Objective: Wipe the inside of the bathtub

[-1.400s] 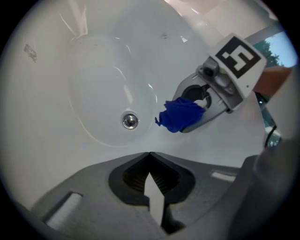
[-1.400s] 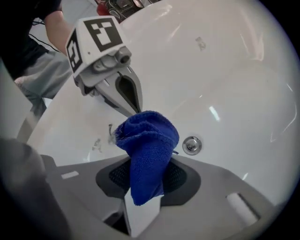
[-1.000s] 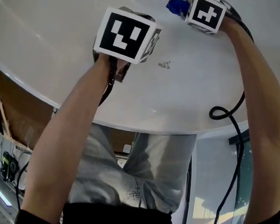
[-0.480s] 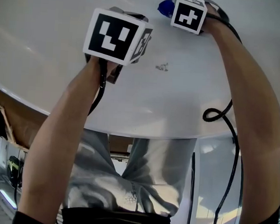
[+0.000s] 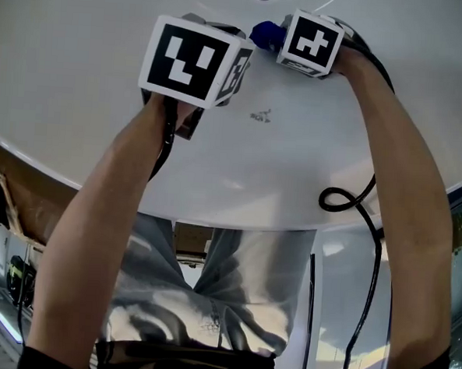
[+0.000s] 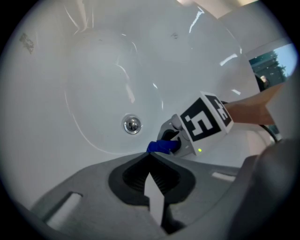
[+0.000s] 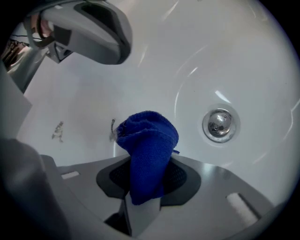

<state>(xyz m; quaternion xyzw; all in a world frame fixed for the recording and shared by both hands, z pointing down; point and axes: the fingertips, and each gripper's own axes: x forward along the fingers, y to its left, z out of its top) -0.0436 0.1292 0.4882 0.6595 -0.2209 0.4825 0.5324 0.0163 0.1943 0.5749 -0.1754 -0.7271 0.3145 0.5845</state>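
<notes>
Right gripper [image 7: 146,174] shifted left, clamping one cloth [image 7: 147,140]; one drain [image 7: 219,124].

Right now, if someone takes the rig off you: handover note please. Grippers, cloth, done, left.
Left gripper: fingers shut, empty, held over the inside of the bathtub.
Right gripper: shut on the blue cloth, with the bunched end pointing at the tub surface beside the drain. Contact is unclear.
Done: cannot tell how much has been wiped; the surface looks glossy white.
Left: small dark specks sit on the tub, on the person's side of the cloth. Probably wipe there next, then the rest of the inside.
</notes>
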